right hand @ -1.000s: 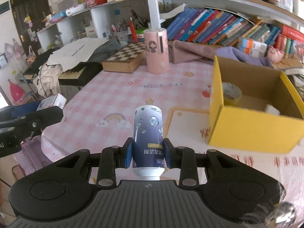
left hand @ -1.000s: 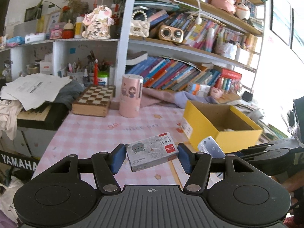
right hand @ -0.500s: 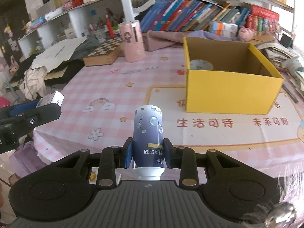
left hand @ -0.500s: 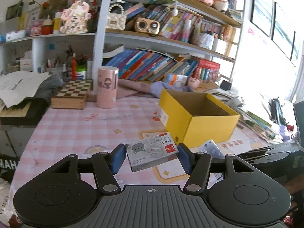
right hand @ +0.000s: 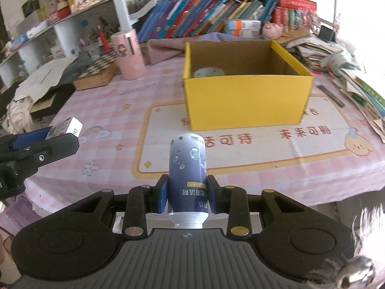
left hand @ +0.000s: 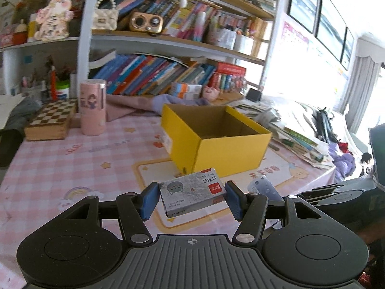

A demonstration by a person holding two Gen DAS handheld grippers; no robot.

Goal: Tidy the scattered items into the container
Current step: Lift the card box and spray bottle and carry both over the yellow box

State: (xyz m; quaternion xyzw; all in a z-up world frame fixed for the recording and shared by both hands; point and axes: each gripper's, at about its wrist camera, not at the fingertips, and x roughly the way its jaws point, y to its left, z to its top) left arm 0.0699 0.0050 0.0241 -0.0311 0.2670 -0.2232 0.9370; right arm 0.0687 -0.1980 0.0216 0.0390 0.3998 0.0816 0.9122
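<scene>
My left gripper (left hand: 192, 198) is shut on a small grey staple box (left hand: 192, 193) with a red label, held above the table's near edge. The open yellow cardboard box (left hand: 216, 149) stands just beyond it. My right gripper (right hand: 187, 197) is shut on a blue bottle (right hand: 187, 168), held cap toward the camera above the table's front edge. The yellow box (right hand: 247, 103) lies ahead and slightly right, with a roll of tape (right hand: 208, 72) inside. The left gripper with its staple box (right hand: 65, 128) shows at the left of the right wrist view.
A pink cylinder (left hand: 93, 107) and a chessboard box (left hand: 51, 119) stand at the back left of the pink checked tablecloth (right hand: 115, 110). Stacked papers and books (right hand: 349, 72) lie right of the box. Bookshelves (left hand: 168, 67) run behind.
Both grippers have swung right, toward the yellow box, which now sits more central and nearer in both views. Both still hold their items.
</scene>
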